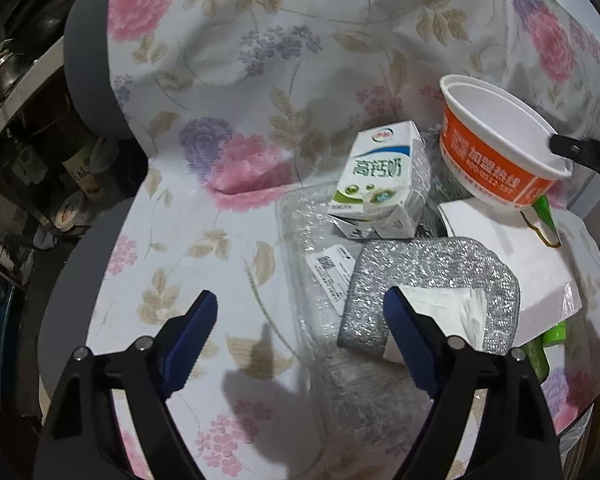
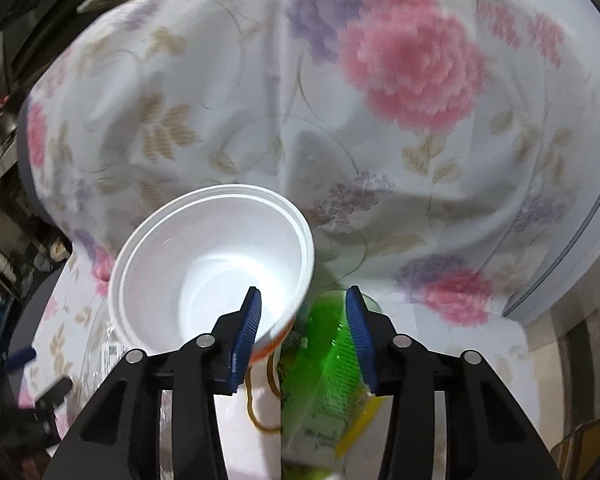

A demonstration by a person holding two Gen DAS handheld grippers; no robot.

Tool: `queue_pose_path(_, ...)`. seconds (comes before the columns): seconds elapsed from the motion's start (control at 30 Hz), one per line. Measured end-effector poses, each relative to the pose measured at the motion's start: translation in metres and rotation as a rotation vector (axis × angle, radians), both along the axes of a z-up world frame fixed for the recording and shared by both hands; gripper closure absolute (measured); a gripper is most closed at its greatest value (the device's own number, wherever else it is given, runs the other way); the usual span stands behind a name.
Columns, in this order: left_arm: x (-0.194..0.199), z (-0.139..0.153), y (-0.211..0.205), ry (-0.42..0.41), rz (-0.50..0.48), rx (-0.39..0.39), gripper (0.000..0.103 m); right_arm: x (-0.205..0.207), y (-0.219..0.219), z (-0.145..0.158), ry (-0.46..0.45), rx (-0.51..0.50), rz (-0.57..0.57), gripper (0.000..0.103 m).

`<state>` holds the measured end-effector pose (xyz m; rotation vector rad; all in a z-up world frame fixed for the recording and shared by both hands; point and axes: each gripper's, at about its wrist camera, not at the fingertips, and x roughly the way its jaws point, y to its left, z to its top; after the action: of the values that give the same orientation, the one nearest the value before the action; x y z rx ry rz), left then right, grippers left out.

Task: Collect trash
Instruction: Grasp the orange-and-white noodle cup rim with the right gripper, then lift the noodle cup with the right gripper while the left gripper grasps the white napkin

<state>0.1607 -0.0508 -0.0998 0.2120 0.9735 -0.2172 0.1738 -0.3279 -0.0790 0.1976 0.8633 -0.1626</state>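
A heap of trash lies on a floral cloth (image 1: 260, 80): a green-and-white milk carton (image 1: 380, 176), bubble wrap (image 1: 312, 240), a glittery silver pad (image 1: 432, 272) with a white tissue (image 1: 456, 308) on it, and a white box (image 1: 520, 256). An orange-and-white paper bowl (image 1: 496, 148) leans tilted at the back right. My left gripper (image 1: 300, 308) hangs open above the cloth and bubble wrap, holding nothing. My right gripper (image 2: 303, 291) straddles the rim of the bowl (image 2: 212, 260): one finger inside, one over a green plastic bottle (image 2: 328, 360). The pads do not press the wall.
A yellow rubber band (image 2: 260, 408) lies on the white box under the bowl. Cluttered shelves with tins (image 1: 28, 140) stand to the left. The grey seat edge (image 1: 88, 80) shows beside the cloth. A pale cabinet (image 2: 572, 248) stands at the right.
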Motion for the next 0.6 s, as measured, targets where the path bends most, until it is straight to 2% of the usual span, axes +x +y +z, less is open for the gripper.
queue_pose_path(0.17,-0.005,-0.004,-0.003,0.016,-0.024,-0.017,0.023,0.014,-0.006,-0.015,0.043,0.106,-0.026,0.06)
queue_pose_path(0.23,-0.009,-0.002,-0.001,0.012,-0.019,-0.018,0.025,0.015,-0.004,-0.015,0.049,0.126,-0.04,0.085)
queue_pose_path(0.33,-0.014,0.004,0.006,0.003,0.0,-0.022,0.029,0.008,0.0,-0.005,0.012,0.171,-0.038,0.097)
queue_pose_path(0.5,-0.03,0.024,0.019,-0.054,0.017,-0.045,0.03,-0.027,0.01,0.041,-0.096,0.116,-0.04,0.097)
queue_pose_path(0.6,-0.048,0.035,0.021,-0.09,-0.018,-0.064,0.03,-0.06,0.003,0.064,-0.144,0.069,-0.048,0.097)
